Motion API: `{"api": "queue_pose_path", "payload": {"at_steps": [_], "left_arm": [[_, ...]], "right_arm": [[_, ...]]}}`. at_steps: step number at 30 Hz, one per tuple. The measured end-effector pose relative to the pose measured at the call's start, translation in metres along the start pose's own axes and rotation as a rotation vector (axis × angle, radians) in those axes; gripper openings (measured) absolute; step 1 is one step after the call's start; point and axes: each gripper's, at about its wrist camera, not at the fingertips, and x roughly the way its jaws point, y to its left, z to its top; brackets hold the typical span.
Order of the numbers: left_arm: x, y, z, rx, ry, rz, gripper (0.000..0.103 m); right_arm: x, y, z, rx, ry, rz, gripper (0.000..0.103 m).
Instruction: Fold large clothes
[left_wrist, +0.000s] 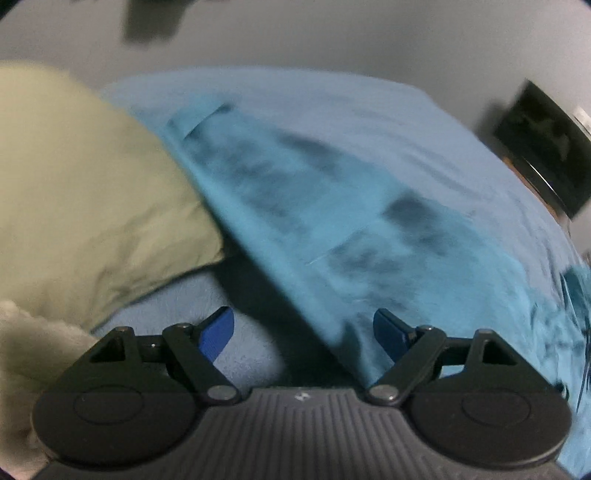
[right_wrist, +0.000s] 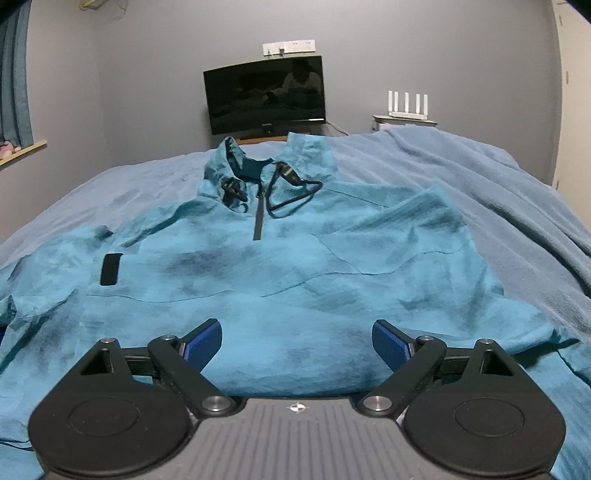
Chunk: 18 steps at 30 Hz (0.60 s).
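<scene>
A large teal jacket (right_wrist: 280, 258) lies front up on the blue bed cover (right_wrist: 110, 184). Its collar, short zip and black drawcords are at the far end. My right gripper (right_wrist: 297, 343) hovers over the near hem, open, with nothing between its blue pads. The left wrist view is blurred: a long part of the teal jacket (left_wrist: 332, 221) runs from upper left to lower right. My left gripper (left_wrist: 304, 332) is open above the jacket's edge, the right pad over the cloth and the left pad over the bed cover (left_wrist: 251, 362). Neither gripper holds anything.
A pale green pillow (left_wrist: 74, 184) and a white fluffy cloth (left_wrist: 22, 332) lie left of the jacket. A dark monitor (right_wrist: 266, 98) and a white router (right_wrist: 406, 105) stand past the bed's far end. A blue blanket (right_wrist: 480, 177) is heaped at the right.
</scene>
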Motion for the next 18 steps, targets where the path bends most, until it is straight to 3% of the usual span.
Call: {"api": "queue_pose_path", "payload": {"at_steps": [10, 14, 18], "left_arm": [[0.033, 0.043, 0.025, -0.239, -0.112, -0.069, 0.057], [0.044, 0.051, 0.030, -0.273, -0.130, -0.085, 0.051], [0.046, 0.052, 0.030, -0.279, -0.146, -0.069, 0.027]], "right_arm": [[0.001, 0.011, -0.001, -0.056, -0.006, -0.001, 0.090], [0.004, 0.014, -0.002, -0.068, -0.002, 0.000, 0.090], [0.009, 0.018, -0.004, -0.085, 0.010, 0.000, 0.090]]}}
